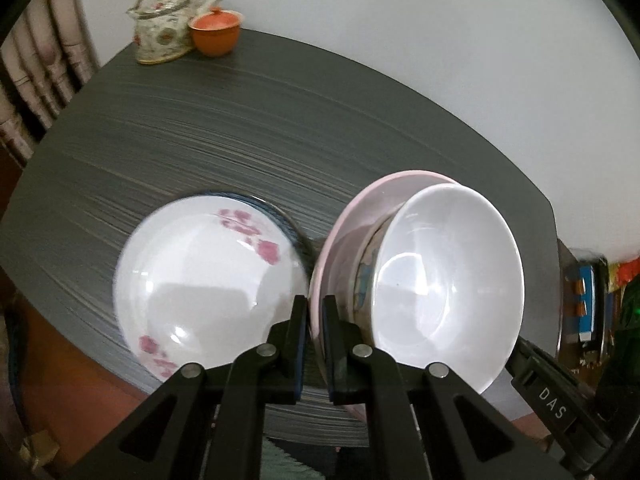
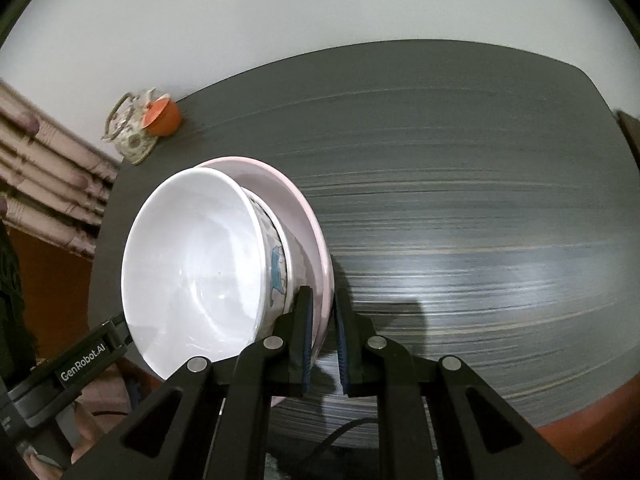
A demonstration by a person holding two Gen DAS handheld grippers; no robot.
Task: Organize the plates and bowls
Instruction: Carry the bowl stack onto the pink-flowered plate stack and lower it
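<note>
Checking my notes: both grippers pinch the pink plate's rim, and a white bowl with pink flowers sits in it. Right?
Not quite. The bowl in the pink plate is plain white inside, as the right wrist view shows; the flowered bowl sits beside it on the table. Both grippers do pinch the rim.

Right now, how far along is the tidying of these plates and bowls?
Partway. Done: a white bowl already sits on the pink plate. In hand: both the left gripper and right gripper pinch that plate's rim, tilted above the table. Left: the flowered bowl is apart, not stacked yet.
</note>
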